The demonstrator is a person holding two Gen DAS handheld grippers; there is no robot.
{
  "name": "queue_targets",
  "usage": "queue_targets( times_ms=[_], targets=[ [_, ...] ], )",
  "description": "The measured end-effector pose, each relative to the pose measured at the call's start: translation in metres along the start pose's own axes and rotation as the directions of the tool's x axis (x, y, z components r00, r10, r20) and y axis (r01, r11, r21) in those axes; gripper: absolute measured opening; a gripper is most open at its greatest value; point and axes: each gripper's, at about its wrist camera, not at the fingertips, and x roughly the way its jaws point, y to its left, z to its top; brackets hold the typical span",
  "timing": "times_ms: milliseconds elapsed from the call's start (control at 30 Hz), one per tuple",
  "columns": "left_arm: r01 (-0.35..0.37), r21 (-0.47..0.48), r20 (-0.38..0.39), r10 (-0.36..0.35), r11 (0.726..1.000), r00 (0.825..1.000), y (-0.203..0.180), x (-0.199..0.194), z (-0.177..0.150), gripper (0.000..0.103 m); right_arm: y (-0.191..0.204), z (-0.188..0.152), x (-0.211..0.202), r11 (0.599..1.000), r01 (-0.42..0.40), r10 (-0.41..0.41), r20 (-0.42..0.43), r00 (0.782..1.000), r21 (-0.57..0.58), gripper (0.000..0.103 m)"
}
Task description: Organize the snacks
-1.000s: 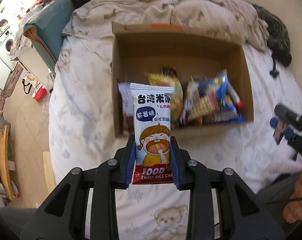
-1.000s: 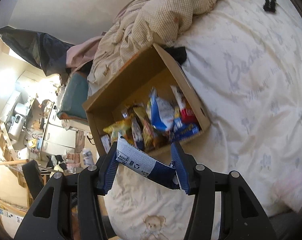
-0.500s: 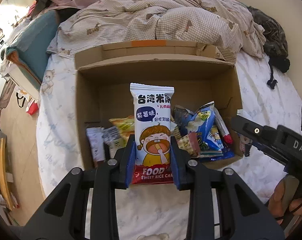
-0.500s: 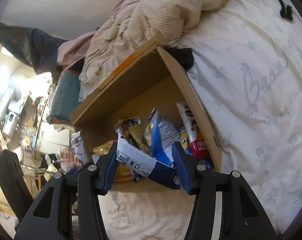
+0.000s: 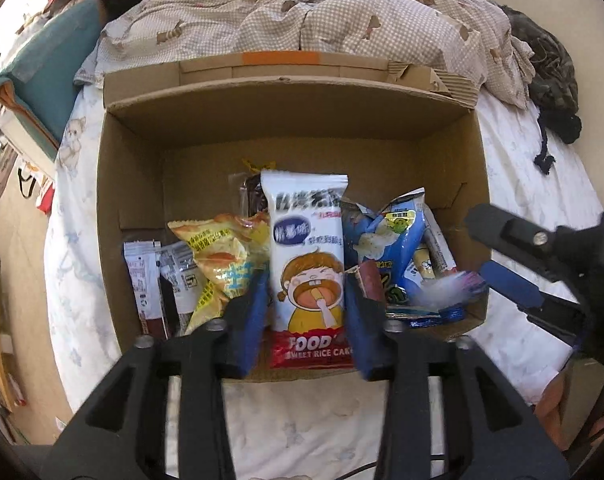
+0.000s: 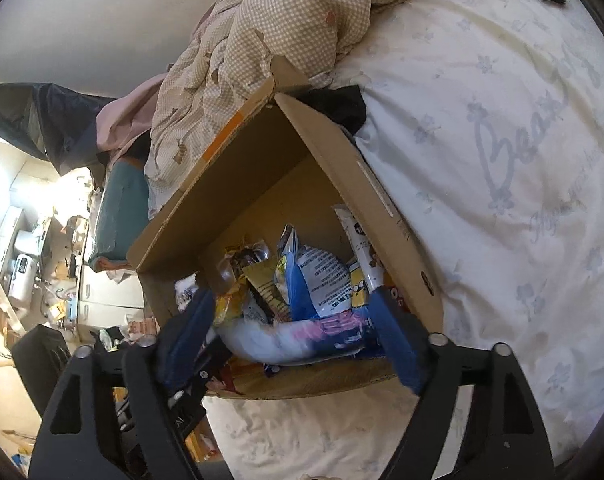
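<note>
standing upright in the cardboard box (image 5: 134,184), white rice cake packet (image 5: 308,264).

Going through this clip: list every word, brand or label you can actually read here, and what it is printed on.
"FOOD" and "SWEET RICE CAK", cut off at the edge: rice cake packet between the left gripper fingers.
"Bear", in script: white bedsheet; the script line under it is unreadable.
Chinese print on the rice cake packet and on the other snack packets in the cardboard box: too blurred or small.
</note>
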Motion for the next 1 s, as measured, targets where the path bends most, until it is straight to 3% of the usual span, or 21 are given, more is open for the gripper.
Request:
queue_targets(
  times_ms=[100,133,333,500,600,700,900,1000],
  targets=[
    [0.016,-0.028,0.010,-0.015,0.999,1.000,0.003,-0.004,-0.001,0.075,-0.001,0.001,-0.003,1.000,-0.015,0.015,0.006,1.000,0.010,0.088],
    [0.024,-0.034,0.018,-0.023,0.999,1.000,0.004,-0.007,-0.003,0.077,-0.001,0.001,-0.004,1.000,-0.018,0.018,0.008,1.000,0.009,0.088],
    [0.021,-0.034,0.053,-0.019,0.999,0.998,0.015,-0.027,-0.008,0.078,0.011,0.000,-0.018,0.998,-0.013,0.015,0.040,0.999,-0.065,0.088],
    [-0.023,-0.031,0.110,0.026,0.999,0.994,0.035,-0.050,-0.018,0.078,0.021,-0.012,-0.035,0.992,-0.028,0.036,0.068,0.997,-0.119,0.088],
    [-0.100,-0.022,0.171,0.102,0.995,0.980,0.048,-0.068,-0.027,0.078,0.032,-0.026,-0.050,0.983,-0.028,0.048,0.106,0.993,-0.182,0.096],
    [-0.125,-0.022,0.218,0.127,0.992,0.968,0.059,-0.084,-0.038,0.078,0.046,-0.040,-0.062,0.968,-0.017,0.054,0.140,0.989,-0.249,0.100],
    [-0.088,-0.044,0.269,0.096,0.995,0.958,0.086,-0.110,-0.064,0.078,0.067,-0.073,-0.072,0.920,0.097,-0.017,0.208,0.978,-0.381,0.103],
    [-0.100,-0.049,0.311,0.111,0.994,0.944,0.094,-0.123,-0.080,0.078,0.073,-0.091,-0.077,0.883,0.165,-0.056,0.251,0.966,-0.439,0.103]
  ],
)
